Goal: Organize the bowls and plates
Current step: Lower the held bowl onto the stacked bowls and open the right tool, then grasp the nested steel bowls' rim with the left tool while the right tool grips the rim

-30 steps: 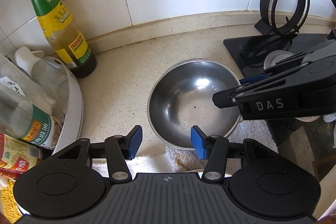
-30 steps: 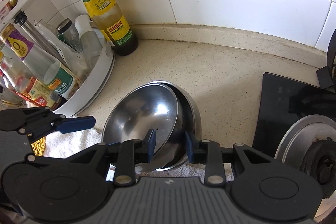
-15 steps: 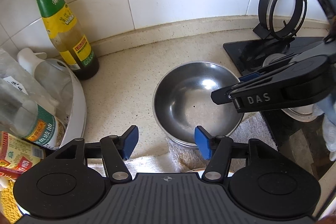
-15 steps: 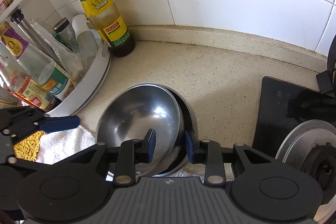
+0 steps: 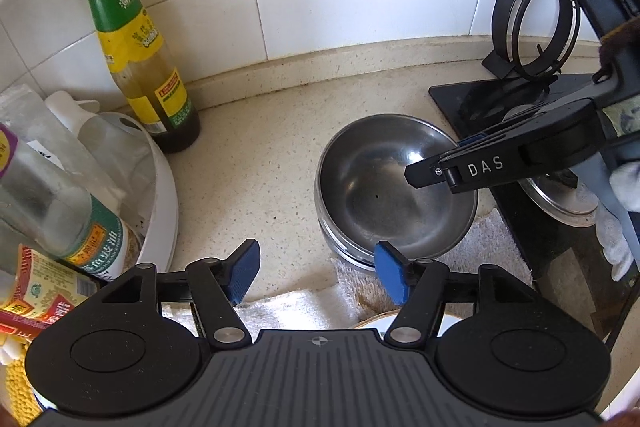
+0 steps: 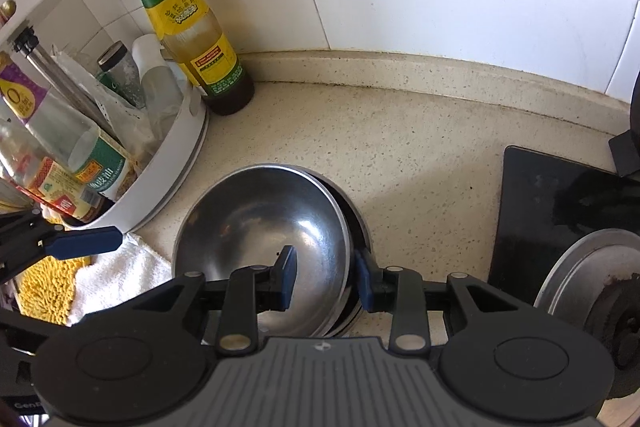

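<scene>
Bowl nested in a second bowl on the table; bottle behind-left of it, rack left, towel front-left, stove right.

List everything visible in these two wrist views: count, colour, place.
Steel bowls: two, silver, nested, upper one tilted, partly on the towel.
Sauce bottle: one, green and yellow label, by the wall.
White rack: one, left, holding bottles and jars.
Towel: one, white, under the bowls.
Yellow cloth: one, beside the towel.
Stove: one, black, right.
Burner ring: one, black, leaning against the wall.
Left gripper: open, empty.
Right gripper: jaws straddle the upper bowl's rim, gap visible.
</scene>
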`<action>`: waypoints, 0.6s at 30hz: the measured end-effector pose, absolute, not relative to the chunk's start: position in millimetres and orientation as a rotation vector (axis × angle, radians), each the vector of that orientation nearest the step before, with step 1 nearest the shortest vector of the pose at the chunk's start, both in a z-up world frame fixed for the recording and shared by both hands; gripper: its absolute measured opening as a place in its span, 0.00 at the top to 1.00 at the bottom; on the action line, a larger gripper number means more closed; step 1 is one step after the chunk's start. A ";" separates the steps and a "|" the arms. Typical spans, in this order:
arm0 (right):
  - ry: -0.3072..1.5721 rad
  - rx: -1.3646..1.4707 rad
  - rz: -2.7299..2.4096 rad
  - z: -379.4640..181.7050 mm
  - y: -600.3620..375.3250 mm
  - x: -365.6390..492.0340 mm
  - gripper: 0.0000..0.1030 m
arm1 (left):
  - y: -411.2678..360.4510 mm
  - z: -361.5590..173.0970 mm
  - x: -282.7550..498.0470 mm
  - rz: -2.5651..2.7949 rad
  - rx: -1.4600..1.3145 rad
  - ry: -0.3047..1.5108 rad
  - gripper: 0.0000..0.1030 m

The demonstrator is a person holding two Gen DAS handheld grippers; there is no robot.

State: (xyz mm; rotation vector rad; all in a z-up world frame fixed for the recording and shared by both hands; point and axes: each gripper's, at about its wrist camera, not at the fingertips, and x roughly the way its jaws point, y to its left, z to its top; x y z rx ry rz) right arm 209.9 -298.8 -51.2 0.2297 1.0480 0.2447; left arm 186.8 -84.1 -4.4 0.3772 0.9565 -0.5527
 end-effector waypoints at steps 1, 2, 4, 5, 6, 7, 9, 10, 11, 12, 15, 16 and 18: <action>1.049 0.228 0.247 -50.6 -298.8 209.6 0.65 | -83.5 -3.6 186.2 -0.555 0.379 0.953 0.30; 1.047 0.229 0.248 -49.7 -299.3 209.1 0.65 | -82.8 -2.8 184.9 -0.558 0.383 0.948 0.29; 1.036 0.232 0.251 -47.4 -301.3 208.7 0.64 | -81.9 -2.1 182.1 -0.562 0.397 0.939 0.29; 1.027 0.233 0.249 -45.8 -302.4 208.7 0.63 | -81.5 -2.3 181.0 -0.563 0.404 0.936 0.29; 1.020 0.229 0.244 -44.2 -303.1 209.2 0.62 | -81.3 -2.7 180.3 -0.565 0.408 0.936 0.29; 1.012 0.228 0.244 -42.2 -304.1 209.3 0.61 | -81.2 -3.0 179.7 -0.568 0.413 0.937 0.28; 0.997 0.235 0.259 -37.6 -305.5 209.8 0.60 | -80.9 -3.3 178.6 -0.575 0.422 0.937 0.28; 0.989 0.227 0.260 -35.5 -305.3 209.9 0.60 | -80.6 -3.3 178.4 -0.580 0.425 0.935 0.28; 0.983 0.220 0.259 -34.4 -305.0 210.1 0.60 | -80.7 -3.5 177.7 -0.586 0.428 0.933 0.28; 0.981 0.216 0.257 -34.1 -304.9 210.7 0.60 | -80.5 -4.0 177.0 -0.590 0.430 0.933 0.28; 0.978 0.213 0.248 -38.6 -304.8 212.1 0.60 | -81.3 -6.5 176.2 -0.603 0.438 0.933 0.27; 0.989 0.210 0.245 -42.8 -304.0 213.2 0.60 | -81.6 -7.6 176.6 -0.607 0.438 0.936 0.27; 1.022 0.198 0.237 -54.7 -301.1 216.1 0.59 | -81.8 -10.3 178.1 -0.615 0.437 0.949 0.27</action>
